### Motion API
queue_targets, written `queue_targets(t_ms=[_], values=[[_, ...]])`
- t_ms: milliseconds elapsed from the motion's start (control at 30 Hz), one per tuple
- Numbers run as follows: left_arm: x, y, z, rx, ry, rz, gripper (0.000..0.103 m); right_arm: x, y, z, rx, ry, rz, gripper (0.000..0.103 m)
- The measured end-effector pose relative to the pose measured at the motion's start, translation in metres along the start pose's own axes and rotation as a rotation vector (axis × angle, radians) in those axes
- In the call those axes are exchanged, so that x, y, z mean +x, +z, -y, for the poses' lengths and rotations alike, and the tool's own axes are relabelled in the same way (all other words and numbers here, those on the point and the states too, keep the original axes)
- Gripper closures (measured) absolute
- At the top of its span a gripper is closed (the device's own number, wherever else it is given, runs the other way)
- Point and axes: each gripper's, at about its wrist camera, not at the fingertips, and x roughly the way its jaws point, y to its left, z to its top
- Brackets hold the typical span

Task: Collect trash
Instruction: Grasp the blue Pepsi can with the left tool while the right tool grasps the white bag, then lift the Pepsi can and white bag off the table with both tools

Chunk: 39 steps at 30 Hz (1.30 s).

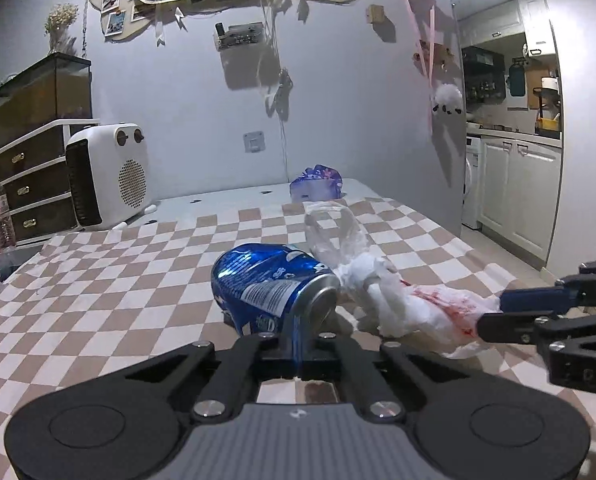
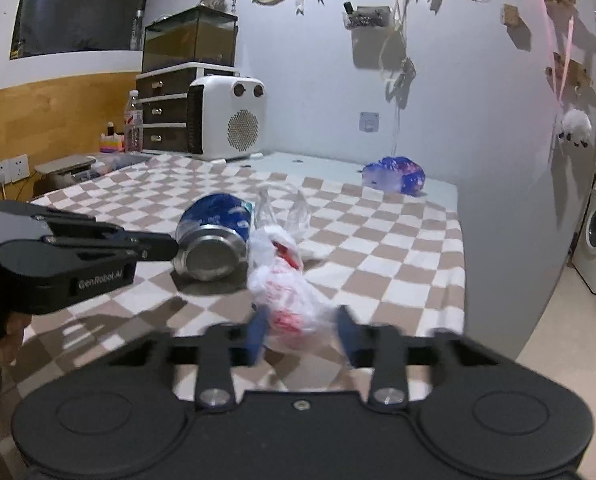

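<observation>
Left wrist view: the left gripper (image 1: 296,354) sits low in the middle of the frame, its jaws fully closed and pinching the near rim of a dented blue drink can (image 1: 270,284), which lies on its side on the checkered cloth (image 1: 98,280) covering the surface. Touching the can's right side is a heap of crumpled white tissue and a white plastic bag with red print (image 1: 434,306), and a clear crushed plastic bottle (image 1: 332,228) lies just behind them. At the right edge the right gripper (image 1: 488,314) comes in with its blue pads nearly together, clamped on the end of that bag. In the right wrist view the right gripper (image 2: 302,330) is blurred at lower centre, the bag (image 2: 286,292) between its fingers. A purple wrapper (image 2: 394,174) lies well apart near the wall, right of a white heater (image 2: 228,118).
</observation>
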Motion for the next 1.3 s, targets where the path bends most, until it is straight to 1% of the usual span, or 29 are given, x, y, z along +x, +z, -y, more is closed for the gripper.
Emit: queue_targets(t_ms=[67,100,133,167,200,233,267,300,367,400,533,600,633,700,833,900,967,1000,1067,1200,1300], values=[[-0.003,0.0,-0.002,-0.017,-0.003,0.014,0.099,-0.007,-0.004,0.003,0.01,-0.001,0.002,0.08],[-0.004,-0.001,-0.004,-0.031,-0.019,0.012,0.094,-0.009,-0.005,0.005,0.017,-0.001,0.003,0.081],[-0.004,-0.001,-0.006,-0.056,-0.038,0.0,0.075,-0.012,-0.006,0.006,0.026,-0.001,0.005,0.081],[-0.004,-0.002,-0.008,-0.077,-0.045,-0.005,0.062,-0.013,-0.008,0.007,0.034,-0.001,0.006,0.083],[-0.004,-0.002,-0.01,-0.096,-0.042,-0.003,0.034,-0.015,-0.009,0.008,0.042,-0.003,0.006,0.083],[-0.003,-0.001,-0.011,-0.112,-0.031,0.0,0.015,-0.016,-0.01,0.008,0.047,-0.003,0.008,0.084],[-0.004,-0.001,-0.013,-0.14,-0.023,0.007,0.012,-0.016,-0.011,0.008,0.05,-0.003,0.01,0.085],[-0.002,0.001,-0.017,-0.183,-0.033,0.001,0.011,-0.016,-0.012,0.007,0.047,-0.006,0.01,0.086],[0.007,0.005,-0.024,-0.272,-0.064,-0.03,0.008,-0.014,-0.013,0.005,0.038,-0.014,0.0,0.087],[0.013,0.009,-0.027,-0.315,-0.069,-0.043,0.004,-0.012,-0.013,0.004,0.036,-0.017,-0.011,0.089],[0.041,0.027,-0.039,-0.474,-0.06,-0.09,0.002,-0.003,-0.015,0.003,0.022,-0.024,-0.06,0.091],[0.057,0.035,-0.043,-0.54,-0.061,-0.117,0.001,-0.001,-0.021,-0.004,-0.03,-0.041,-0.061,0.091],[0.064,0.039,-0.043,-0.552,-0.054,-0.142,0.001,-0.002,-0.024,-0.007,-0.059,-0.052,-0.056,0.092],[0.079,0.045,-0.04,-0.546,-0.019,-0.192,0.001,-0.002,-0.027,-0.01,-0.091,-0.063,-0.045,0.092],[0.1,0.05,-0.03,-0.457,0.092,-0.27,0.001,-0.003,-0.028,-0.001,-0.038,-0.036,-0.035,0.092],[0.103,0.045,-0.03,-0.45,0.122,-0.293,0.003,-0.004,-0.029,-0.003,-0.048,-0.041,-0.035,0.092],[0.1,0.038,-0.036,-0.487,0.102,-0.282,0.013,-0.004,-0.029,-0.005,-0.057,-0.045,-0.035,0.092],[0.097,0.035,-0.038,-0.503,0.092,-0.283,0.024,-0.004,-0.029,-0.004,-0.053,-0.042,-0.035,0.092],[0.089,0.032,-0.04,-0.49,0.102,-0.277,0.025,-0.004,-0.029,-0.003,-0.042,-0.036,-0.034,0.092],[0.06,0.026,-0.042,-0.453,0.071,-0.27,0.025,-0.003,-0.029,-0.003,-0.051,-0.04,-0.034,0.092],[0.032,0.018,-0.042,-0.425,0.027,-0.262,0.027,-0.003,-0.029,-0.005,-0.061,-0.043,-0.033,0.092]])
